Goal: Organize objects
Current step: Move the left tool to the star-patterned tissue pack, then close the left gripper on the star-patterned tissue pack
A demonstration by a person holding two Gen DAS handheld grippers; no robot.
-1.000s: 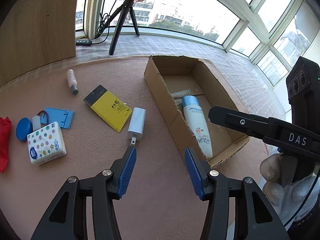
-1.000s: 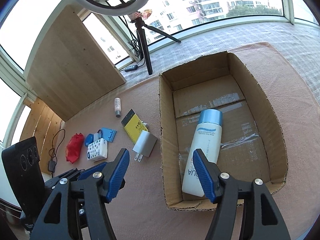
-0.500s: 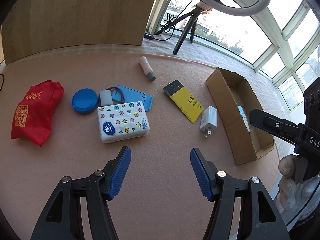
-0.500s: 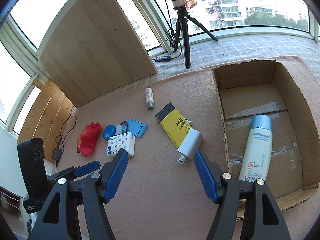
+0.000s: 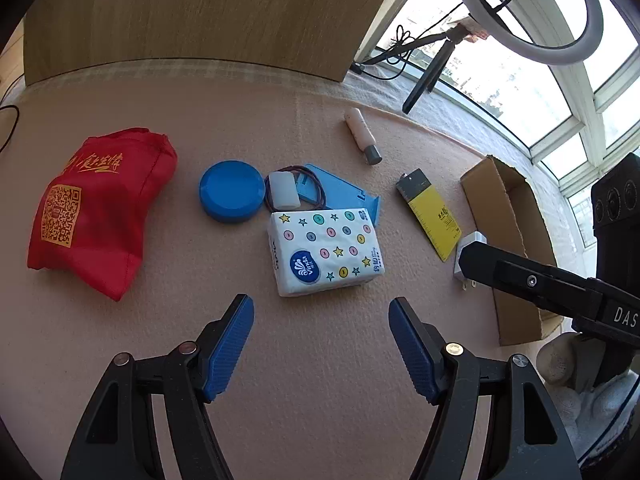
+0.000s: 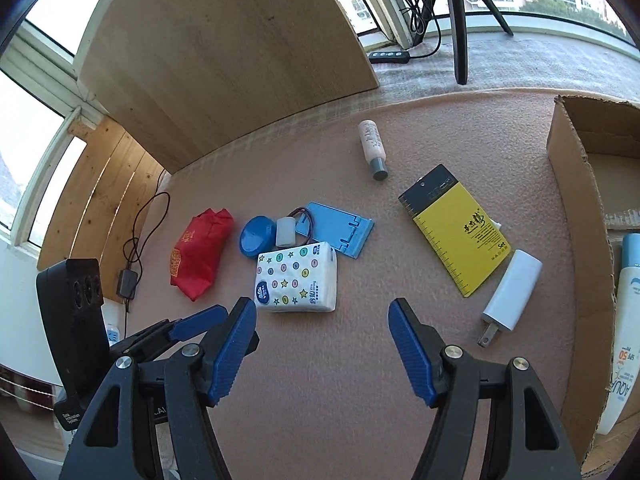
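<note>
On the pink mat a star-patterned tissue pack (image 5: 326, 252) (image 6: 298, 278) lies just beyond my open left gripper (image 5: 320, 320). My right gripper (image 6: 322, 322) is open too, empty, with the pack ahead to its left. Around the pack lie a red pouch (image 5: 100, 204) (image 6: 200, 252), a blue round lid (image 5: 232, 191) (image 6: 256, 236), a blue stand (image 5: 340, 194) (image 6: 340, 232), a yellow card (image 5: 434, 214) (image 6: 456, 232), a white charger (image 6: 512, 292) and a small tube (image 5: 363, 135) (image 6: 373, 148). A cardboard box (image 5: 508, 216) (image 6: 580, 216) at the right holds a sunscreen bottle (image 6: 622, 340).
A wooden board (image 6: 224, 52) stands behind the mat. A ring light on a tripod (image 5: 528, 12) and a power strip (image 6: 390, 57) sit on the sill beyond. A cable and adapter (image 6: 128, 280) lie off the mat's left side.
Both grippers have swung left, away from the box, toward the tissue pack and the loose items. Both stay open and empty. Nothing on the mat has moved.
</note>
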